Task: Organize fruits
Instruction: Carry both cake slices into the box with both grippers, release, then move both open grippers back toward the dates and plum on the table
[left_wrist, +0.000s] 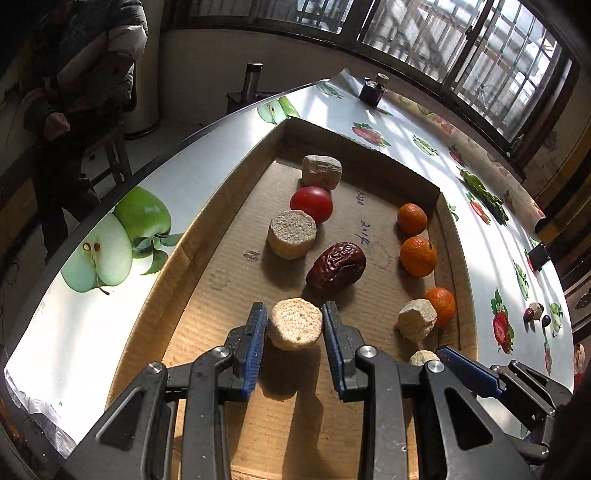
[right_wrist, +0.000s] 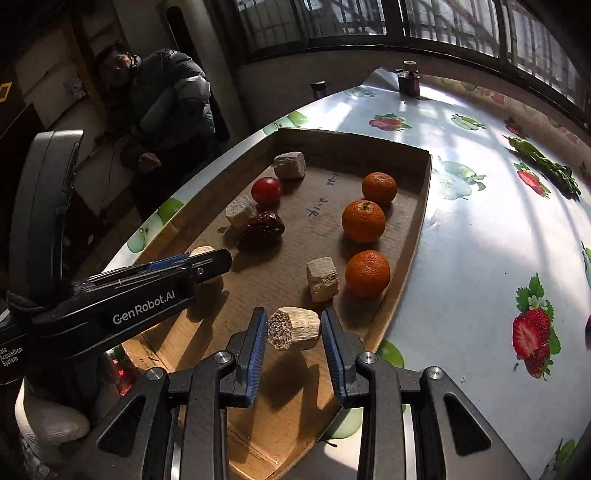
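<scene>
A shallow cardboard tray (left_wrist: 207, 280) (right_wrist: 417, 229) lies on the table. My left gripper (left_wrist: 294, 325) is shut on a beige cork-like chunk (left_wrist: 294, 328), held just above the tray floor. My right gripper (right_wrist: 294, 328) is shut on another beige chunk (right_wrist: 294, 328) over the tray's near right part. In the tray lie three oranges (left_wrist: 418, 256) (right_wrist: 363, 221), a red tomato (left_wrist: 311, 203) (right_wrist: 266, 190), a dried red date (left_wrist: 336, 267) (right_wrist: 261, 230) and more beige chunks (left_wrist: 291, 239) (right_wrist: 322, 279). The left gripper shows in the right wrist view (right_wrist: 207, 264).
The table has a white fruit-print cloth (left_wrist: 110, 332) (right_wrist: 480, 258). A small dark bottle (left_wrist: 373, 92) (right_wrist: 409, 83) stands at its far end. A person in a dark jacket (right_wrist: 166, 107) sits beyond the table's left edge. Barred windows (left_wrist: 461, 44) run along the back.
</scene>
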